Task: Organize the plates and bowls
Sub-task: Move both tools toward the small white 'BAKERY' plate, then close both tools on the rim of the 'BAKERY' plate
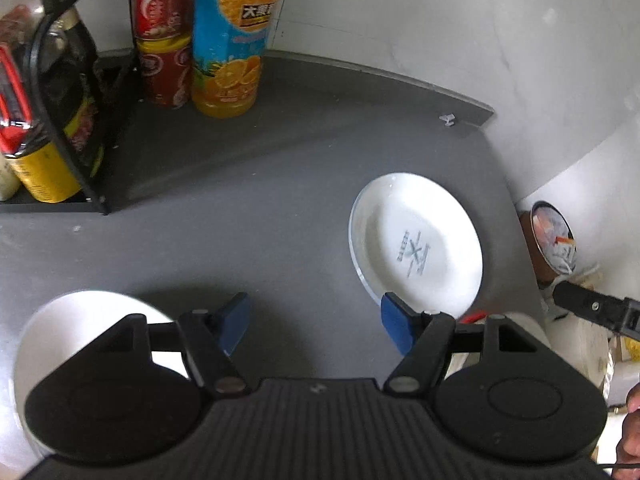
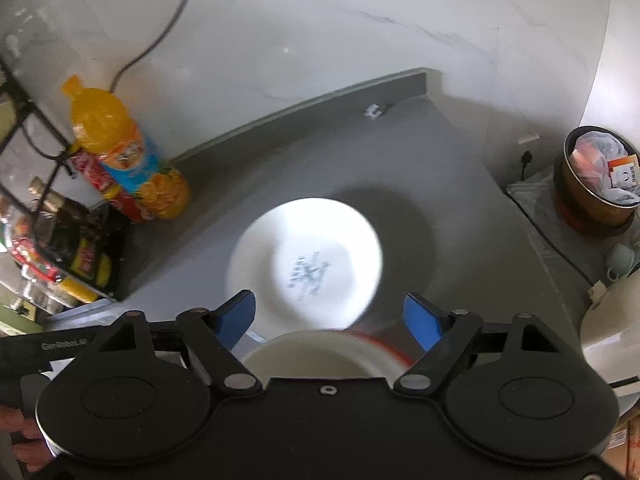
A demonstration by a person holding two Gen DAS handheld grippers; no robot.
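Note:
A white plate (image 1: 416, 240) with a grey printed mark lies flat on the dark grey counter (image 1: 260, 200), ahead and to the right of my left gripper (image 1: 316, 322), which stands open and empty above bare counter. A white bowl (image 1: 80, 320) sits at the lower left, partly hidden behind that gripper's body. In the right wrist view the same plate (image 2: 306, 264) lies just ahead of my right gripper (image 2: 334, 320), open, with a white bowl with a red band (image 2: 320, 350) below and between its fingers, not clamped.
An orange juice bottle (image 1: 230, 40), red cans (image 1: 162, 32) and a black wire rack (image 1: 52, 120) with bottles crowd the counter's back left. A brown bin (image 2: 596, 184) full of rubbish stands beyond the right edge. A white wall backs the counter.

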